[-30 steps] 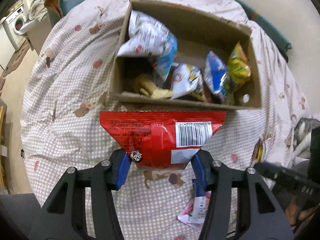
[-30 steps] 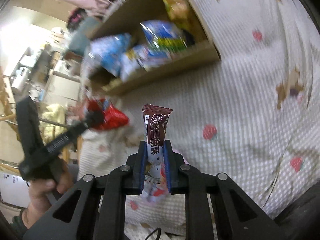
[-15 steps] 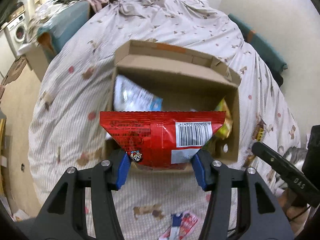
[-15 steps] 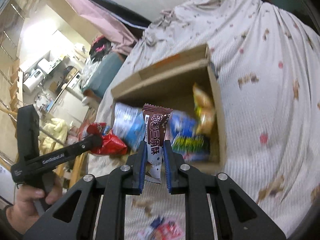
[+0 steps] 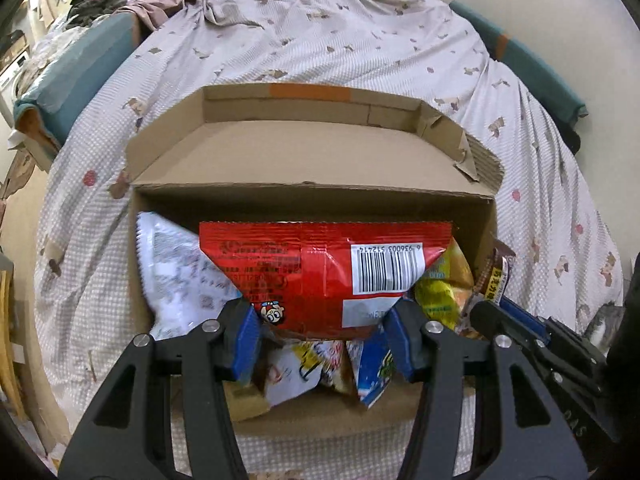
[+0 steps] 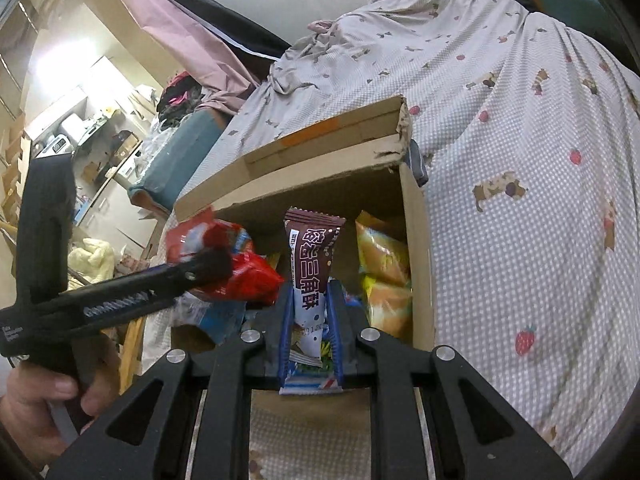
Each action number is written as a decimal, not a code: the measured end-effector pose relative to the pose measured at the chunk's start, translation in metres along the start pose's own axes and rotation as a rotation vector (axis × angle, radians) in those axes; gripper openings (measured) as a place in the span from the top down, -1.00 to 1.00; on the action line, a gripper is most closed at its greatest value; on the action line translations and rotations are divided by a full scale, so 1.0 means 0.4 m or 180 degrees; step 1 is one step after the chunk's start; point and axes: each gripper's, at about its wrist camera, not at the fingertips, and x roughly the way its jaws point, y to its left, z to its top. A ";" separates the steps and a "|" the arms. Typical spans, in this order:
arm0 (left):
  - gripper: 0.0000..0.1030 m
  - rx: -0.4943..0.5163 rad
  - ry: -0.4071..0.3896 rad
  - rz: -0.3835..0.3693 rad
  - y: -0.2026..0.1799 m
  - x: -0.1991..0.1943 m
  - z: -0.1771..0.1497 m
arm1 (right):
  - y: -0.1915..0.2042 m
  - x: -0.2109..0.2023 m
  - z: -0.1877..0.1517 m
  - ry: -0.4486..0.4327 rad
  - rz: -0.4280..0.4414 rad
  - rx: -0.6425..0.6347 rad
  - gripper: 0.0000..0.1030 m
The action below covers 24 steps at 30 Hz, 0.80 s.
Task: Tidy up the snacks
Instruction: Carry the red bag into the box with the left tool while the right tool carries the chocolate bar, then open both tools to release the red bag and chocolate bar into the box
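My left gripper (image 5: 322,334) is shut on a red snack bag (image 5: 320,272) with a barcode and holds it over the open cardboard box (image 5: 312,160) on the bed. The box holds a white bag (image 5: 176,280), a yellow bag (image 5: 444,284) and several others. My right gripper (image 6: 310,328) is shut on a brown wafer bar (image 6: 312,256), held upright over the box's near right part (image 6: 416,240). In the right wrist view the left gripper (image 6: 208,268) with the red bag (image 6: 244,276) shows at left. In the left wrist view the right gripper (image 5: 496,312) and its bar (image 5: 494,276) show at the box's right wall.
The box lies on a bed with a checked, patterned cover (image 5: 360,40). A teal cushion (image 5: 72,84) and cluttered furniture stand to the left. A wall and a teal edge (image 5: 532,64) bound the bed at right.
Both grippers have moved forward and over the box with their snacks. The box now fills the middle of both views, and the loose packets on the cover are out of sight.
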 end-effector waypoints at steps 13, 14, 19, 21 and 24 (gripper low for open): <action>-0.38 0.0229 -0.0086 0.0107 -0.021 0.035 0.026 | -0.015 0.089 0.057 0.0069 0.0114 0.0036 0.59; -0.38 0.0267 -0.0113 0.0125 -0.023 0.031 0.026 | -0.020 0.091 0.057 0.0094 0.0182 0.0092 0.59; -0.38 0.0282 -0.0205 0.0135 -0.019 0.013 0.031 | -0.030 0.075 0.064 0.0043 0.0199 0.0131 0.58; -0.38 0.0276 -0.0218 0.0169 -0.018 0.009 0.031 | -0.032 0.069 0.065 0.0025 0.0174 0.0149 0.51; -0.38 0.0256 -0.0260 0.0176 -0.014 -0.003 0.028 | -0.026 0.070 0.066 0.0051 0.0209 0.0109 -0.42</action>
